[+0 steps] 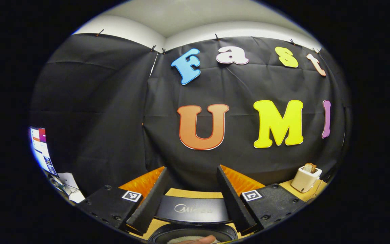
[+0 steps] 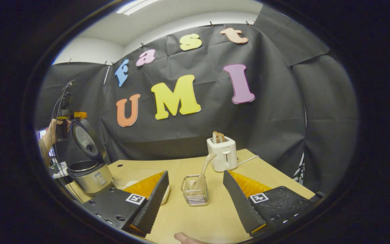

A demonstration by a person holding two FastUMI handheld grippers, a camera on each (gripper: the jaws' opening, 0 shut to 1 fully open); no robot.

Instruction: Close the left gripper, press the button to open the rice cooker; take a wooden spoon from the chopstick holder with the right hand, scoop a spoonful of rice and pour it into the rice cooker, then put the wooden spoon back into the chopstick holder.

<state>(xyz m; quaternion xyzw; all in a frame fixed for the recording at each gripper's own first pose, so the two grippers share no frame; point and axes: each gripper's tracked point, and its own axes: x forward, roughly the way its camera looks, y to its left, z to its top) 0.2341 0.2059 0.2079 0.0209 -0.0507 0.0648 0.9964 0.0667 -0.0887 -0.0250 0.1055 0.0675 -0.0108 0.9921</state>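
- Black cloth walls close off the booth behind a pale wooden table (image 2: 215, 217), and the task's things stand on that table.
- At about 9 o'clock in the right gripper view stands the silver rice cooker with a dark inner pot (image 2: 88, 173). Its lid (image 2: 84, 138) is raised, so the button step looks done.
- Left gripper (image 1: 191, 200): fingers apart, holding nothing, hovering over the open cooker with the lid edge between them.
- Right gripper (image 2: 195, 200): fingers spread wide and empty, aimed at the small wire chopstick holder (image 2: 195, 191) at the centre, near 6 o'clock.
- A pale wooden spoon (image 2: 204, 169) leans in the holder, handle tilted toward 1 o'clock, with a white toaster (image 2: 222, 154) just behind.
- The spoon is probably light, stiff and smooth. A pinch on the upper handle, clear of the wire rim, seems best, since the light holder may tip or drag along.
- A shallow clear container (image 2: 137, 176) at 8 o'clock is partly hidden by the right gripper's finger. I cannot tell whether it holds the rice.
- The spoon's bowl is hard to make out behind the wires.
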